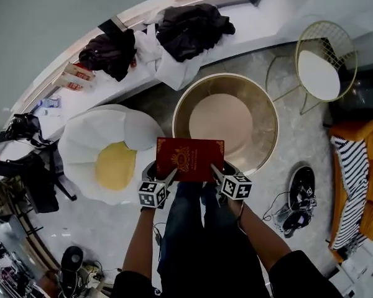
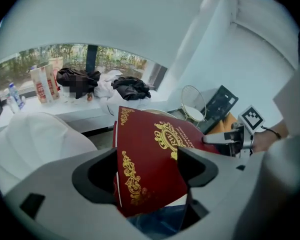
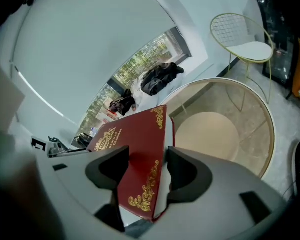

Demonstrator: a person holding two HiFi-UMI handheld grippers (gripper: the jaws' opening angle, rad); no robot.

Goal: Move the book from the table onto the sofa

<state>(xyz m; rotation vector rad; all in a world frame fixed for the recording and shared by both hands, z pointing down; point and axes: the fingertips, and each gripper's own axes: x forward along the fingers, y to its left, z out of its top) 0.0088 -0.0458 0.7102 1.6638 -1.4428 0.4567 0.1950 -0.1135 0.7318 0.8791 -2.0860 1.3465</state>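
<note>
The red book (image 1: 189, 159) is up in the air, off the round gold table (image 1: 227, 113). It hangs over the table's near edge, above the person's legs (image 1: 193, 228). Both claws hold it by its near corners. The right gripper (image 1: 219, 174) is squeezed on the book's edge, with a pad on each side. The left gripper (image 1: 166, 177) has its jaws very wide. The book's corner sits slanted across the gap and seems to touch both pads, so I think it holds, but only just. The book is not on the sofa yet. The white sofa (image 1: 90, 135) with the yellow cushion (image 1: 115, 165) is to the left, near the table. The left grip is wide and only on a corner, so the book could slide out and swing down from the right claw. It could also fall open and flap. If it drops here, it would land on the legs or the floor, not the sofa. A fast swing to the left would make a slip more likely.
</note>
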